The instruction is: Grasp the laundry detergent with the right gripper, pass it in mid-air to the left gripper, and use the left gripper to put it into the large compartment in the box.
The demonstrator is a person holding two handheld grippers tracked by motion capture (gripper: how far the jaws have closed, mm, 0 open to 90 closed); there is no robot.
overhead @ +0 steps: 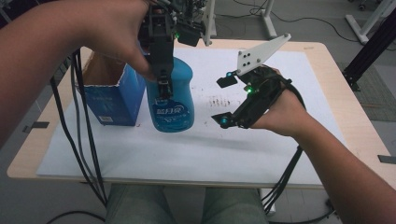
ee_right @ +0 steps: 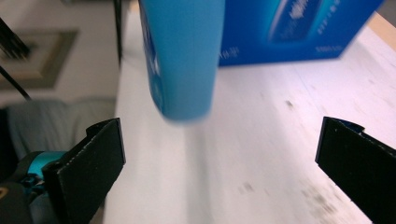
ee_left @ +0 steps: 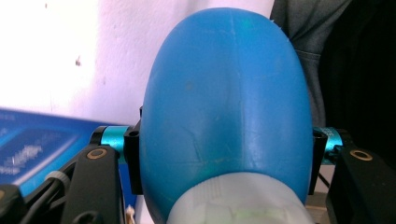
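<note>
left gripper point(overhead: 163, 81) clamped on bottle point(overhead: 172, 100) beside box point(overhead: 114, 95) | right gripper point(overhead: 226, 100) wide apart | risk: smooth bottle slips

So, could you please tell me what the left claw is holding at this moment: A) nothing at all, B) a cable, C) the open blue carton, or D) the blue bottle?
D: in the left gripper view the left claw has a jaw pressed against each side of the blue bottle, while the open blue carton stands beside it, ungripped.
</note>
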